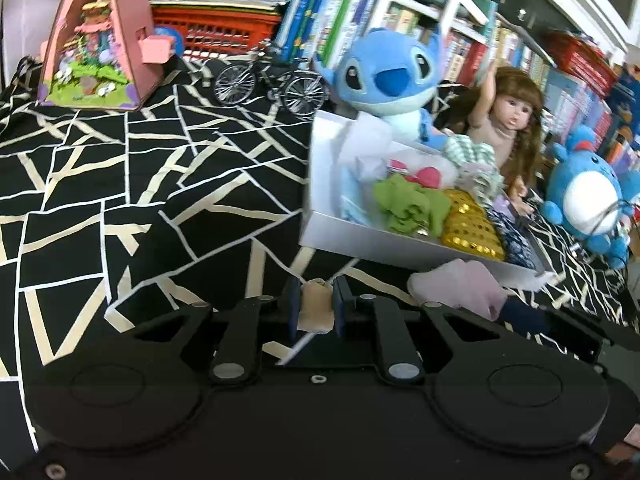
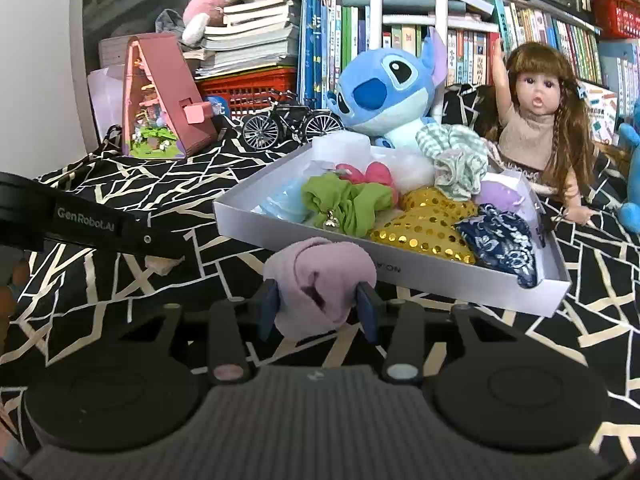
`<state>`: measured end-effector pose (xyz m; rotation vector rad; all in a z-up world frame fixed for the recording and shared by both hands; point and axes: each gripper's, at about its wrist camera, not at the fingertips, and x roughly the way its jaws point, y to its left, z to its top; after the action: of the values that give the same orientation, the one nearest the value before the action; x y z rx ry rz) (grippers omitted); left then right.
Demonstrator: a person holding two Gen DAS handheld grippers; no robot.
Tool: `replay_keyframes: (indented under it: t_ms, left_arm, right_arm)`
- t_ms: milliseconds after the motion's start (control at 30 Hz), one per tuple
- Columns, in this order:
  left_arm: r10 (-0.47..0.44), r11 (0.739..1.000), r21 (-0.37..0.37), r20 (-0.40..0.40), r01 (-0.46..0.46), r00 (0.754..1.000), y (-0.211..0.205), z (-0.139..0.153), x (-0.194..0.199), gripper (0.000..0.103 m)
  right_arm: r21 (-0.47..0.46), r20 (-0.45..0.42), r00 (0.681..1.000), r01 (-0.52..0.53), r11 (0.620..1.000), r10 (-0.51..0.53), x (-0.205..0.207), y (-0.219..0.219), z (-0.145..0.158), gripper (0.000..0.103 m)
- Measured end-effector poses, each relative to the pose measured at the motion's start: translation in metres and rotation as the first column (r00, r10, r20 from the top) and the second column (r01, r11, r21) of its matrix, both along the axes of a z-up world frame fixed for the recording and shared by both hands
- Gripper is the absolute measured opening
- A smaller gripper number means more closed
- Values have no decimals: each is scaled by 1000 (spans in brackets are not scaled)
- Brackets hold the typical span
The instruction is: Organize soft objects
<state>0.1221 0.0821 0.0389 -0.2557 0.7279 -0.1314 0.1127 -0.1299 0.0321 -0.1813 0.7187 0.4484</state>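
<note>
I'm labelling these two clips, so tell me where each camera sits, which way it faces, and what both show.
Left wrist: on the left tool, facing forward and down over the patterned cloth toward the white tray; its jaws pinch a small beige item.
Right wrist: on the right tool, facing the tray head-on; its jaws grip a pink sock, left tool at the left edge.
Shared: tray, Stitch plush, doll, model bicycle.
</note>
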Motion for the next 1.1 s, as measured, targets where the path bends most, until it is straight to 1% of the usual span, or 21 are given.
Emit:
replay_keyframes:
  t_ms: [233, 467, 500, 533, 633, 667, 800, 833, 900, 967, 1033, 1100]
  left_arm:
    - [-45, 999, 24, 19, 45, 999, -12, 1, -20, 16]
    - [-78, 996, 57, 50, 75, 996, -16, -3, -38, 17]
    - [-78, 995, 60, 50, 75, 996, -16, -4, -39, 17]
    - [-79, 995, 60, 48, 76, 996, -16, -5, -40, 17]
    - [-74, 995, 64, 44, 71, 996, -16, -9, -41, 17]
    - [-73, 995, 67, 42, 70, 996, -16, -10, -42, 17]
    - [-71, 996, 65, 32, 69, 997, -15, -15, -43, 17]
    - [-72, 996, 63, 29, 70, 997, -14, -16, -43, 17]
    - [-73, 996, 62, 28, 71, 997, -15, -18, -44, 17]
    - [-73, 996, 63, 32, 71, 997, -15, -19, -44, 17]
    - [-72, 996, 61, 36, 70, 997, -14, -20, -45, 17]
    - [-72, 996, 64, 40, 70, 997, -15, -20, -45, 17]
  right_arm:
    - [-7, 30, 1000, -2, 1000, 2, -14, -12, 20, 48]
    - [-18, 46, 999, 0, 1000, 1, -26, -20, 27, 48]
    - [-17, 54, 999, 1, 1000, 0, -26, -20, 27, 61]
    - [-8, 55, 998, -5, 1000, 6, -25, -20, 27, 69]
    - [26, 29, 1000, -5, 1000, 4, -15, -18, 26, 77]
    - [30, 19, 1000, -3, 1000, 3, -11, -16, 24, 77]
    - [47, -24, 1000, 14, 999, -13, 9, -7, 15, 85]
    - [47, -40, 999, 14, 999, -12, 13, -5, 12, 85]
    - [47, -69, 998, 13, 999, -10, 22, 0, 4, 85]
    - [44, -83, 996, 19, 999, -16, 24, 3, -3, 73]
    - [35, -80, 996, 30, 999, -27, 23, 3, -5, 53]
    - [36, -71, 997, 34, 999, -31, 19, 1, -3, 48]
